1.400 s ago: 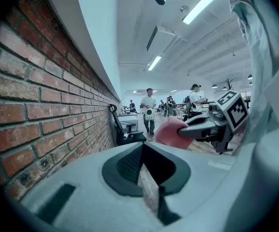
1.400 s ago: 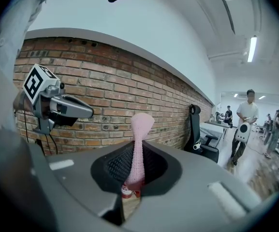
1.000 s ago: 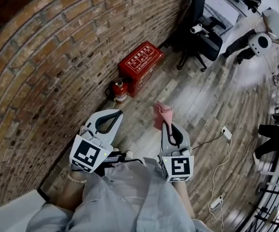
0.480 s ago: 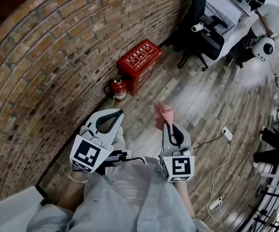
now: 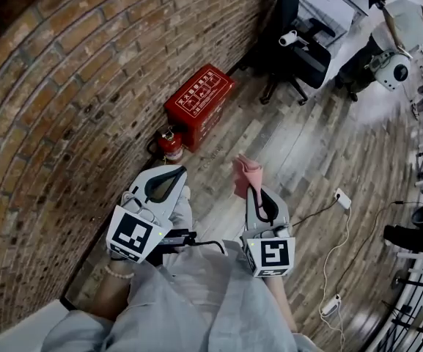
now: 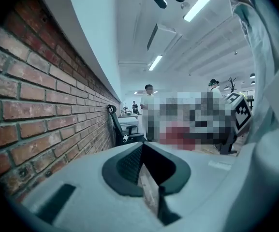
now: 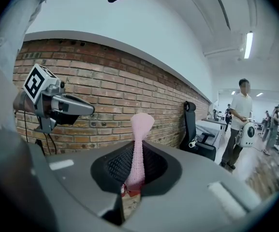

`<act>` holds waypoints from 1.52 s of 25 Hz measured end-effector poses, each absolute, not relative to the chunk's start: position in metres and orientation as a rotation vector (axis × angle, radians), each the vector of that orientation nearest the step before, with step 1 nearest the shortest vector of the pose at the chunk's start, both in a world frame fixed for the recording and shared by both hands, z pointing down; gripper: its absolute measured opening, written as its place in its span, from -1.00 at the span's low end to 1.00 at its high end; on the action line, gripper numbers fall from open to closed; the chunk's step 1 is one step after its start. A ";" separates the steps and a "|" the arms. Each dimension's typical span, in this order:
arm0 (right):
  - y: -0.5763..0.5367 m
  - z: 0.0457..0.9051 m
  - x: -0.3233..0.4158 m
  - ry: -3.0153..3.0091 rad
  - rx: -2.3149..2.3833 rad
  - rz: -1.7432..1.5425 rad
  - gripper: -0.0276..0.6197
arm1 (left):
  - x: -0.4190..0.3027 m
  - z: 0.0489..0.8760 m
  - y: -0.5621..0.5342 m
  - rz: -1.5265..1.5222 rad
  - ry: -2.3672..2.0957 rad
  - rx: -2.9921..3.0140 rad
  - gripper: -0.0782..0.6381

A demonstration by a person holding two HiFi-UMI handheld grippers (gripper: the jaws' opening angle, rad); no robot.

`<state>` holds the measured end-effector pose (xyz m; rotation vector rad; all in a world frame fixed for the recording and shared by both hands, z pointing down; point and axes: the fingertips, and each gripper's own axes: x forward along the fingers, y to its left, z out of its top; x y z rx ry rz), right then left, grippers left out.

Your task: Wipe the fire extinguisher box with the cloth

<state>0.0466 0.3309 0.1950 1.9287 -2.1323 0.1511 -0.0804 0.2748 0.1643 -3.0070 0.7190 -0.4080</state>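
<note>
Both grippers kept the same pose over the last second. The right gripper (image 5: 254,191) stayed clenched on the pink cloth (image 5: 245,173), and the left gripper (image 5: 174,171) was closed on nothing. Only the head view swung a little. The red box (image 5: 198,100) sat on the floor against the brick wall (image 5: 86,86), well ahead of the cloth. Wiping hadn't started; the approach was likely still needed.

Pale grey moulded plastic left gripper (image 5: 171,173) and matching right gripper (image 5: 252,191), black-lined openings, lower centre, black-and-white marker cube (image 5: 132,235) on each, thin black cable (image 5: 200,243) between, loose grey-blue shirt (image 5: 196,303) at bottom, pale bead bracelet (image 5: 115,272) lower left
</note>
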 end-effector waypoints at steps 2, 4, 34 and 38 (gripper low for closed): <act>0.314 0.193 0.055 -2.116 1.943 0.150 -0.83 | -0.071 0.161 0.255 -0.399 0.696 -3.010 -0.79; 0.297 0.191 0.061 -2.101 1.960 0.153 -0.83 | -0.064 0.159 0.236 -0.392 0.676 -3.016 -0.79; 0.102 0.215 0.102 -2.025 1.973 0.280 -0.83 | -0.011 0.178 0.038 -0.447 0.546 -3.107 -0.79; 0.091 0.223 0.106 -2.048 1.920 0.293 -0.83 | -0.010 0.184 0.029 -0.463 0.602 -3.119 -0.79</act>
